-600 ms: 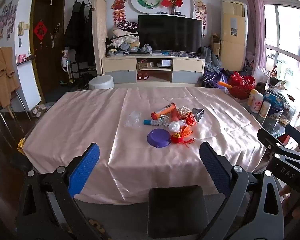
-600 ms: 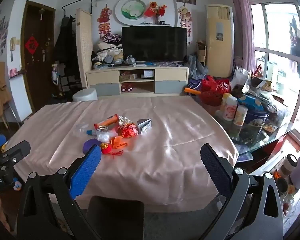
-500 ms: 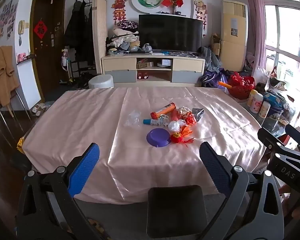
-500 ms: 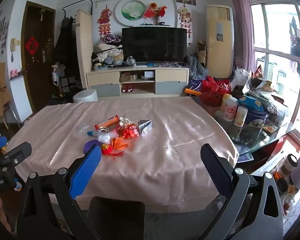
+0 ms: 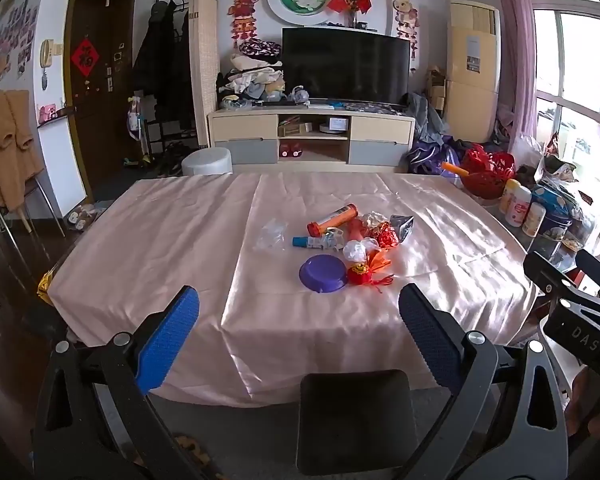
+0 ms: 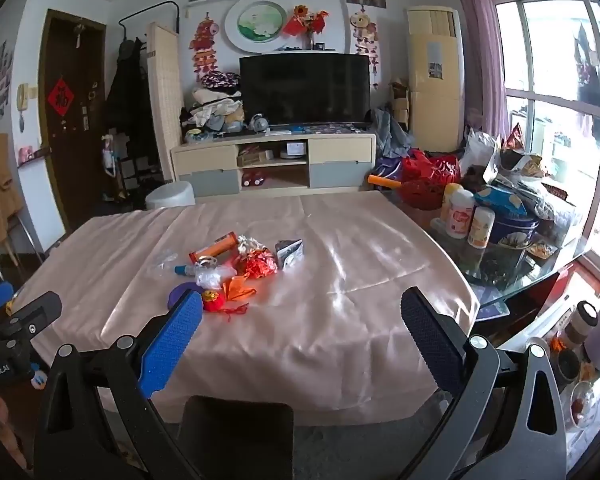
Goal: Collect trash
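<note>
Hovering short of the near edge of the worktop (image 5: 148,248), both tools are empty with jaws spread wide: the left hand-held gripper (image 5: 300,320) and the right hand-held gripper (image 6: 302,320). The trash pile (image 5: 348,240) sits mid-worktop, well apart from either, straight ahead and slightly right of the left one, ahead and to the left of the right one. Neither looks clearly nearer. Nearest the near edge lie a purple lid (image 5: 323,274) and a red ornament (image 5: 360,274); the orange tube (image 5: 334,218) at the far side runs diagonally, its capped end pointing near-left.
</note>
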`<action>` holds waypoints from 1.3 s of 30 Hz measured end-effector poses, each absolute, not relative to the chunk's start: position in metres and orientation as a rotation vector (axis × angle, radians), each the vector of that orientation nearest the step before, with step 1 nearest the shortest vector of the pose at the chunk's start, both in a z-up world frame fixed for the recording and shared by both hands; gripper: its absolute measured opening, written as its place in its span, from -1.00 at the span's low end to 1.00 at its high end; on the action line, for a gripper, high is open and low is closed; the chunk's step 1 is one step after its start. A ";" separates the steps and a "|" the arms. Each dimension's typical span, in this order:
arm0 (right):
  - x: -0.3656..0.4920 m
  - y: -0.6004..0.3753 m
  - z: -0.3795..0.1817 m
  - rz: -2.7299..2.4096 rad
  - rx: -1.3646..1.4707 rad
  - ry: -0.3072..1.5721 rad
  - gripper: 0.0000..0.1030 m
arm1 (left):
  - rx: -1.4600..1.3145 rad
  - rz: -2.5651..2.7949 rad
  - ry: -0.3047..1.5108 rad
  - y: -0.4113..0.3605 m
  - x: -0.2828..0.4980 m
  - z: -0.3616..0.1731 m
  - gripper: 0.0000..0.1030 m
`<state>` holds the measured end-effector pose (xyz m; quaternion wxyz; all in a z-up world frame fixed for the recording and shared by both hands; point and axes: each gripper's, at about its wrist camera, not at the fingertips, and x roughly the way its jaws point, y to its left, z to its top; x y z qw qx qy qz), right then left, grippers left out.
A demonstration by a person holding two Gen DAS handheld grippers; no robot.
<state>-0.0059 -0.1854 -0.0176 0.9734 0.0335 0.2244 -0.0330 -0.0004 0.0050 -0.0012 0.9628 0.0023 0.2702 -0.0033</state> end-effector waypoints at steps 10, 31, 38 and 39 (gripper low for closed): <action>-0.004 -0.187 -0.019 -0.052 0.093 0.460 0.94 | 0.002 -0.004 0.548 0.010 0.000 -0.004 0.84; -0.004 -0.188 -0.019 -0.043 0.123 0.462 0.94 | 0.003 -0.003 0.550 0.016 0.001 -0.006 0.84; -0.003 -0.187 -0.020 -0.041 0.127 0.464 0.94 | -0.001 -0.003 0.548 0.015 0.001 -0.006 0.84; -0.003 -0.186 -0.020 -0.042 0.128 0.464 0.94 | -0.001 -0.003 0.548 0.016 0.001 -0.006 0.84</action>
